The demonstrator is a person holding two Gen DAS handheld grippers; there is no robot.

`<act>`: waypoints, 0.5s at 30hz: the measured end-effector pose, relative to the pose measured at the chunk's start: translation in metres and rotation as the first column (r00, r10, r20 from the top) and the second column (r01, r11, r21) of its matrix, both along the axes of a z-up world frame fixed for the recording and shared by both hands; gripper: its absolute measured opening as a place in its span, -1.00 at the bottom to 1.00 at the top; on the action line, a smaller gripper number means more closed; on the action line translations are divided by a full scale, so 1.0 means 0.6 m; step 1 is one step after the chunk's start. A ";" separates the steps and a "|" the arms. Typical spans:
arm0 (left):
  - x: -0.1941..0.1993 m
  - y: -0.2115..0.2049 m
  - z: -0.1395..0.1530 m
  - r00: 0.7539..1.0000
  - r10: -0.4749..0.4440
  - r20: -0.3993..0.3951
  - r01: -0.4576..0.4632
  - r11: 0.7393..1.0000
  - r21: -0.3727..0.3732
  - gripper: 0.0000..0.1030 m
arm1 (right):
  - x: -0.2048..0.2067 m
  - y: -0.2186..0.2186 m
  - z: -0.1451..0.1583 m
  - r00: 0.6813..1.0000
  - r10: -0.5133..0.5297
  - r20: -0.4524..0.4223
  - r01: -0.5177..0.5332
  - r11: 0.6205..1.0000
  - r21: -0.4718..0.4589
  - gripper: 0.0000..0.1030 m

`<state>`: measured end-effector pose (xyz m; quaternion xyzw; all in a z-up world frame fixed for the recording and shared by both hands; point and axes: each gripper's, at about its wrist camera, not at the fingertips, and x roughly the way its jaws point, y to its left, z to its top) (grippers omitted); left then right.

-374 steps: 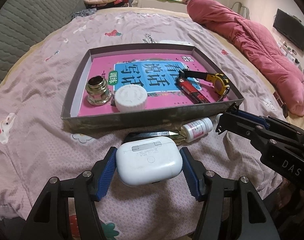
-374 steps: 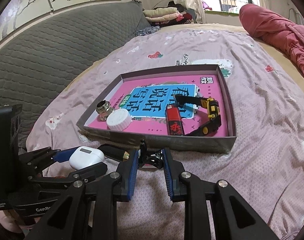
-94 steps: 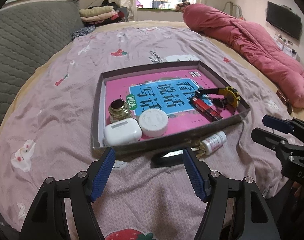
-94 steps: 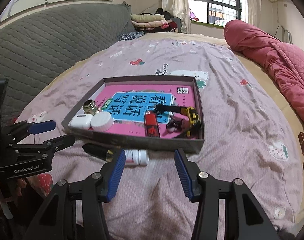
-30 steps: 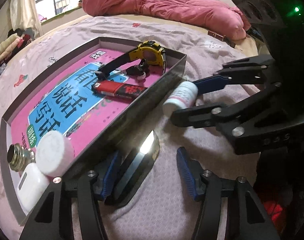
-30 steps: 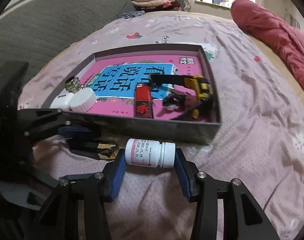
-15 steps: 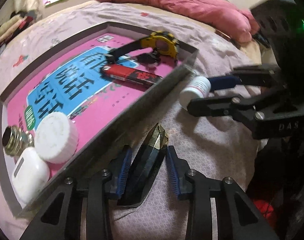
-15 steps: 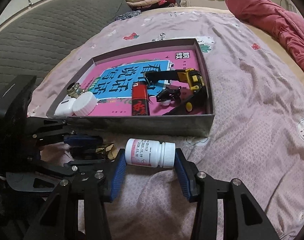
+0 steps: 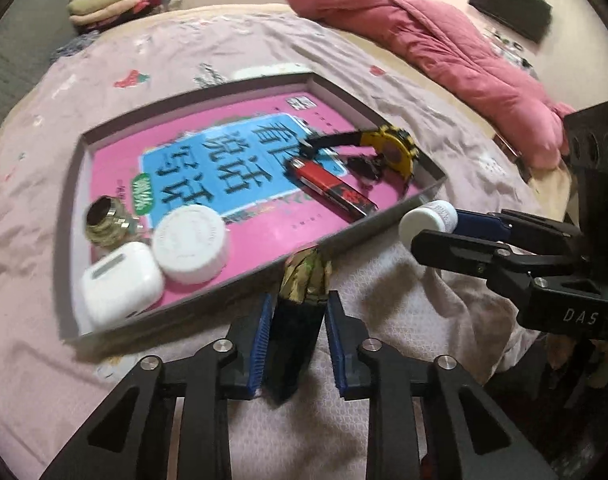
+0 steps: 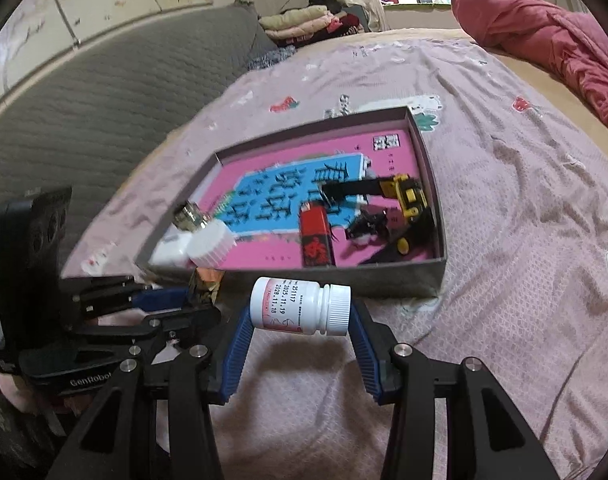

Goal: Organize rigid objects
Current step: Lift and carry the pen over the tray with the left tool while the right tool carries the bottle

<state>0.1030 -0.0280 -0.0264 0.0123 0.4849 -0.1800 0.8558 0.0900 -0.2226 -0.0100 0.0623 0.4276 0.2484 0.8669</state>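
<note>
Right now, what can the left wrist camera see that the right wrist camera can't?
Only the left wrist view shows the left tongs head-on, shut on the dark pointed block, and the earbud case in full.

Only the right wrist view shows the printed label on the pill bottle clamped in the right tongs, plus the grey quilted sofa.

Both show the tray, red lighter and yellow watch.

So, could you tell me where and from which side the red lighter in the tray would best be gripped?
Probably across the middle of the red lighter, straight from above. It lies flat on the pink tray floor with its long sides free, so the fingers can close across its narrow width. Keep toward its near end: the yellow watch sits close by its far end.
</note>
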 end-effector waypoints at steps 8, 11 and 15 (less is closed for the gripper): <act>-0.010 0.001 0.025 0.999 0.036 0.020 -0.036 0.999 -0.008 -0.52 | -0.009 0.003 0.027 0.998 0.012 0.064 -0.012 1.000 0.000 -0.08; -0.013 0.002 0.034 0.999 0.048 0.025 -0.048 0.999 -0.019 -0.52 | -0.011 0.005 0.034 0.996 0.018 0.082 -0.018 1.000 0.000 -0.08; -0.014 0.005 0.048 0.998 0.055 0.037 -0.054 0.998 -0.029 -0.52 | -0.013 0.008 0.039 0.995 0.025 0.097 -0.025 1.000 -0.005 -0.08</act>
